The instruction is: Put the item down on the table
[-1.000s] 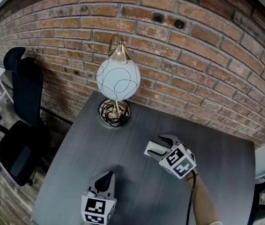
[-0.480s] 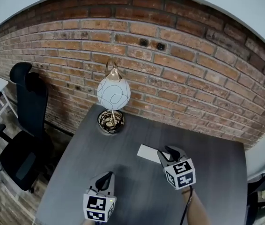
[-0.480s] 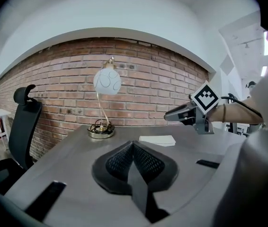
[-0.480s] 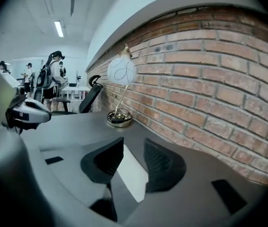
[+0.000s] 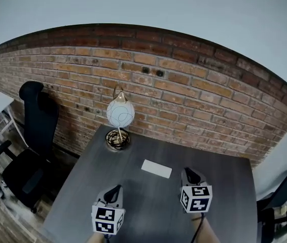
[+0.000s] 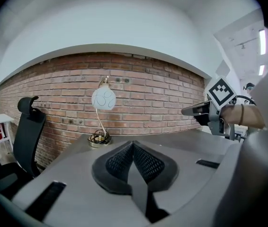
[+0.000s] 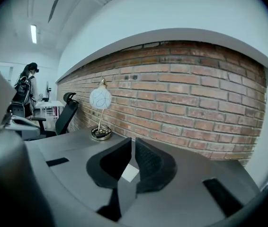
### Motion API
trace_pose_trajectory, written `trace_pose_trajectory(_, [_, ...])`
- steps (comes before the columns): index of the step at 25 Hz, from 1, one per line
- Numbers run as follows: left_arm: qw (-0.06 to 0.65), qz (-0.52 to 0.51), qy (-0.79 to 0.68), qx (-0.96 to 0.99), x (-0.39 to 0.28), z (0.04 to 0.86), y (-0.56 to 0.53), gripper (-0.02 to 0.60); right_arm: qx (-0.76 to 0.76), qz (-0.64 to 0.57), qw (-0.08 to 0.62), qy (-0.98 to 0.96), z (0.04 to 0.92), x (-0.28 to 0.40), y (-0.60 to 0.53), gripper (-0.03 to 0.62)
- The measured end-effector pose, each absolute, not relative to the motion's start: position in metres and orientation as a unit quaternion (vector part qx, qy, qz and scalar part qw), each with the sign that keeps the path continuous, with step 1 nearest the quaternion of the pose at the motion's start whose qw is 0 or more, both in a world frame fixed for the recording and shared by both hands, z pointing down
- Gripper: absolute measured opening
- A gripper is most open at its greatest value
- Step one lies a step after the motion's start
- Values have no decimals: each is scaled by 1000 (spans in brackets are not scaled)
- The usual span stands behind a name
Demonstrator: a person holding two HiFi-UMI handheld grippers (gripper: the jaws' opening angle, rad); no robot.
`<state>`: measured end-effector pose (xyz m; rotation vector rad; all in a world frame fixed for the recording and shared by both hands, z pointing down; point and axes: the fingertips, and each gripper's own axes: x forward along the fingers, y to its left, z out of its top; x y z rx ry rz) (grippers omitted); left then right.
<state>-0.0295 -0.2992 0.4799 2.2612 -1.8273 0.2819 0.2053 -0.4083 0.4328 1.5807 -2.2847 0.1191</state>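
The white card (image 5: 156,168) lies flat on the grey table (image 5: 148,209), between the lamp (image 5: 120,113) and the right gripper (image 5: 189,174), apart from both; the right gripper's jaws are closing and are almost together, with nothing between them; the left gripper (image 5: 114,190) hangs over the near part of the table, its jaws pressed together and empty.

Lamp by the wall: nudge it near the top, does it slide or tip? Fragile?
Probably tips: the lamp has its big globe shade high on a thin stem over a small coiled base, so it looks top-heavy. The shade looks like glass, likely fragile. Pushed low at the base, it may slide on the smooth table.
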Motion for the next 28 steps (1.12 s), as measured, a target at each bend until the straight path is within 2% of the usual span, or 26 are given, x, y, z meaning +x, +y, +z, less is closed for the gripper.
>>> trace_pose_trajectory(6, [112,75,-630,765,-24,451,-279,18,590,57,162,-789,405,228,-367,44])
trace_pose_trajectory(15, [109,56,-626,770,-12,416,-257,18,618,165,101,-762,413,252,-304,43])
trace_pose_trajectory(28, [105,62,-602,789,7,406,-277,18,648,146,95,-742,409,257,-274,41])
